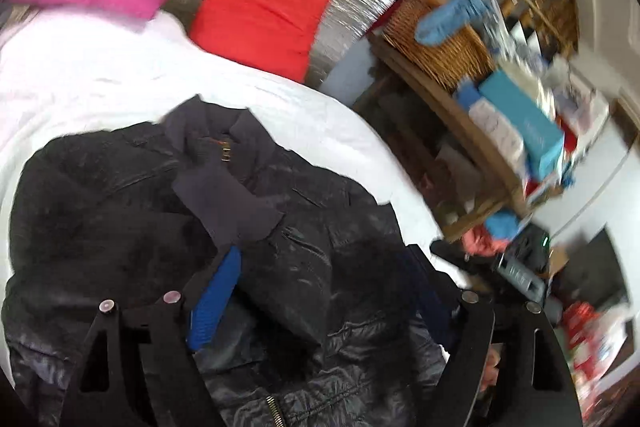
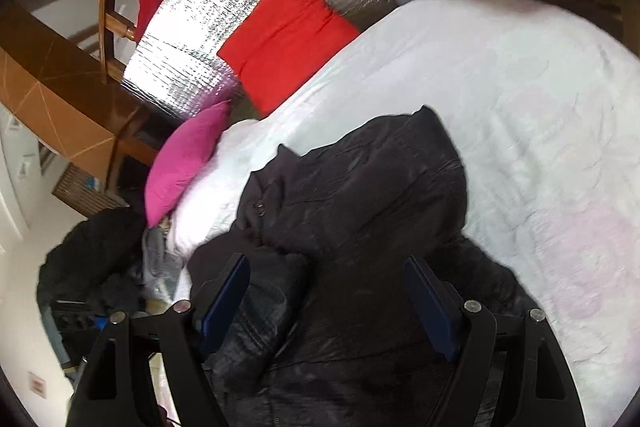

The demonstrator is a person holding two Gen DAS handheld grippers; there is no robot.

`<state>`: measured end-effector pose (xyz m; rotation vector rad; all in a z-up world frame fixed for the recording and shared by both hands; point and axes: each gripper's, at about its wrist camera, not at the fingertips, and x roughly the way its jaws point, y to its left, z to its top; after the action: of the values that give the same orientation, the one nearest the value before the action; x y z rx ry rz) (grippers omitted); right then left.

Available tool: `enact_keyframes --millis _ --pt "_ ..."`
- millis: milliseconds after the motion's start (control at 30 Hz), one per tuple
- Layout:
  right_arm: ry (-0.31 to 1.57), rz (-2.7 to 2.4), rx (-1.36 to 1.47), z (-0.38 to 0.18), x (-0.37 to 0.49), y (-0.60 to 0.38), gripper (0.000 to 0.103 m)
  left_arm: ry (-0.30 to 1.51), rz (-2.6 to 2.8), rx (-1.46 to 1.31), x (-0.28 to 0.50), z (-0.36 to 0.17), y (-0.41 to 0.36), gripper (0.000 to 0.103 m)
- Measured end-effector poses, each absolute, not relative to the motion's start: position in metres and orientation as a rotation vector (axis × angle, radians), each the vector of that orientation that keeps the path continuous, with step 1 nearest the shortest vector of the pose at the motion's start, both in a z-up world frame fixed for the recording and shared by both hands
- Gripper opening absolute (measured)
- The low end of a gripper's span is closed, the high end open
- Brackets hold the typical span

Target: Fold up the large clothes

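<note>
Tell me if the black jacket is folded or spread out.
Partly folded: the black jacket lies bunched on the white sheet, a sleeve across its front.

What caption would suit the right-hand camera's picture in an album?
Open right gripper poised over a crumpled black puffer jacket on a white bedsheet, pink cushion beside it.
</note>
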<state>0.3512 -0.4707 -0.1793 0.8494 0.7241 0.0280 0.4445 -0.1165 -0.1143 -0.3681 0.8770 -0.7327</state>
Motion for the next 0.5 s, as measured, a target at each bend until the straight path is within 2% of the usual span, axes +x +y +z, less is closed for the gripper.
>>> enact_keyframes --millis 133,367,500 --pt "0.734 0.057 0.788 -0.174 0.357 -0.449 0.082 0.877 -0.629 -0.466 0.456 -0.118 -0.072 0.083" --pt "0.752 0.126 0.375 -0.148 0.374 -0.347 0.083 0.947 -0.131 -0.392 0.466 -0.148 0.006 0.083" --pt "0.766 0.128 0.15 -0.153 0.381 -0.283 0.083 1.027 -0.059 -0.348 0.468 -0.173 0.008 0.082"
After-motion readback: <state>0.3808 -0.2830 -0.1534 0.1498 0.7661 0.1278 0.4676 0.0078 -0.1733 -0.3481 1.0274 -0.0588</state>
